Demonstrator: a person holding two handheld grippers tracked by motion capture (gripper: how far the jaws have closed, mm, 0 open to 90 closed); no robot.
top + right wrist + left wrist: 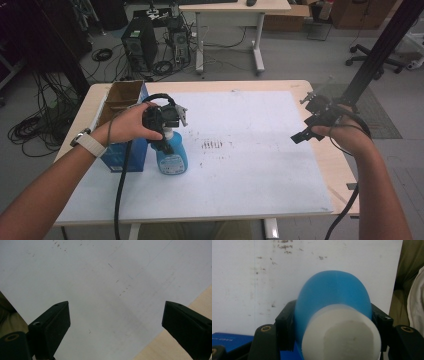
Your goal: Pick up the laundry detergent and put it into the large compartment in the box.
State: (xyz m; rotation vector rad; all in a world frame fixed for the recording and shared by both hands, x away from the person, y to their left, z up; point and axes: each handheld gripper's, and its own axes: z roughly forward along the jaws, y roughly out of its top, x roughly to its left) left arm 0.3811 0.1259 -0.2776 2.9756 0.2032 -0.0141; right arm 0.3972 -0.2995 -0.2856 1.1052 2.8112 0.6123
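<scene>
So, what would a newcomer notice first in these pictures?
First, the blue spray bottle standing on the left of the white board, its neck clamped in the left claw. A blue carton stands beside it. The right claw hangs open above the board's right side, with nothing between its jaws.

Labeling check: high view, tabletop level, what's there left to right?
Cardboard box → blue spray bottle, gripped at the neck by the left gripper → dark smudges on the white mat → right gripper, jaws open, holding nothing.
</scene>
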